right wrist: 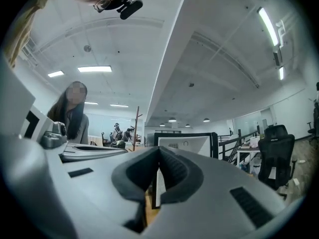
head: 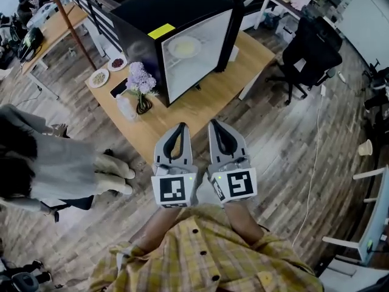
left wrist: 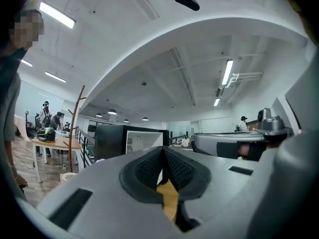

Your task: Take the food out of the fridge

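Observation:
A black mini fridge (head: 176,35) stands on a wooden table (head: 200,105) with its door (head: 236,17) swung open to the right. Inside its white interior lies a pale plate of food (head: 184,46). My left gripper (head: 180,128) and right gripper (head: 216,125) are held side by side, short of the table's near corner and pointing at the fridge. Both are shut with nothing between the pads. The fridge (left wrist: 112,141) shows small and far off beyond the closed jaws in the left gripper view (left wrist: 163,149). In the right gripper view (right wrist: 159,149) the fridge (right wrist: 187,142) is also distant.
On the table left of the fridge are purple flowers (head: 141,81), a clear bottle (head: 124,107) and two small plates (head: 98,77). A person in grey (head: 61,169) stands close at my left. A black office chair (head: 313,50) is at the right, on wooden floor.

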Demonstrator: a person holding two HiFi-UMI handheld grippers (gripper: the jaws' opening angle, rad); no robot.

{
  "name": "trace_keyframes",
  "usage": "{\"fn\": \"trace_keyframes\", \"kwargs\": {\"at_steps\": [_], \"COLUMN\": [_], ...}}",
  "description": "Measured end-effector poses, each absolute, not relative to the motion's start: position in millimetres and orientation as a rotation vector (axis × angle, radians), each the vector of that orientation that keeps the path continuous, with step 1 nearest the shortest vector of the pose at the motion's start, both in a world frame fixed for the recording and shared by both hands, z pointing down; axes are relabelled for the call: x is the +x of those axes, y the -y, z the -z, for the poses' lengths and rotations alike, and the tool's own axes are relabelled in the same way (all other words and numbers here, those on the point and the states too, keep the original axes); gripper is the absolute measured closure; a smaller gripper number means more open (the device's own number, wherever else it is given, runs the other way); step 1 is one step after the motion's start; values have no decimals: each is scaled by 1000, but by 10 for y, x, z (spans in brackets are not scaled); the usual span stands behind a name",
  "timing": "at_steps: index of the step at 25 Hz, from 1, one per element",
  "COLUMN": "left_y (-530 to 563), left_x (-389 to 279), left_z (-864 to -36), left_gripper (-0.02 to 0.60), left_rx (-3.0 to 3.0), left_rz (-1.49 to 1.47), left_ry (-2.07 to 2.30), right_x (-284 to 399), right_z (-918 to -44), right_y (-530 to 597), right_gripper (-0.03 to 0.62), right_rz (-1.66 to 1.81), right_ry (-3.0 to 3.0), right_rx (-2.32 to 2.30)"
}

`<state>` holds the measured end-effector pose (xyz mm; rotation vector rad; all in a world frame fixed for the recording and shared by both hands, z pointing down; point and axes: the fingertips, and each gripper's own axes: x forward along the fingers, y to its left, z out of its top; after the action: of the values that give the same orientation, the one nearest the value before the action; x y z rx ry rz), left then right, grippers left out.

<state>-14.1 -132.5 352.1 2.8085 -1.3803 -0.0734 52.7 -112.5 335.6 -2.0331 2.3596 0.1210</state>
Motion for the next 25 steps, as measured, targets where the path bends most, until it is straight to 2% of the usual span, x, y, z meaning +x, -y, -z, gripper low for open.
{"fn": "trace_keyframes", "kwargs": {"at_steps": [14, 25], "left_y": [2365, 2706], "left_x": [593, 792], "left_z": [-3460, -3612], "left_gripper": [574, 574], "left_rx": [2752, 2674], "left_rz": [12, -89], "left_ry": [1595, 1739], "right_x": [1254, 1492], "right_z": [-3310, -3574], "right_y": [2268, 2730], "right_gripper": [589, 589], "right_rz": [-93, 16], "right_ry": [-2489, -2573], "right_rx": [-1850, -1716]}}
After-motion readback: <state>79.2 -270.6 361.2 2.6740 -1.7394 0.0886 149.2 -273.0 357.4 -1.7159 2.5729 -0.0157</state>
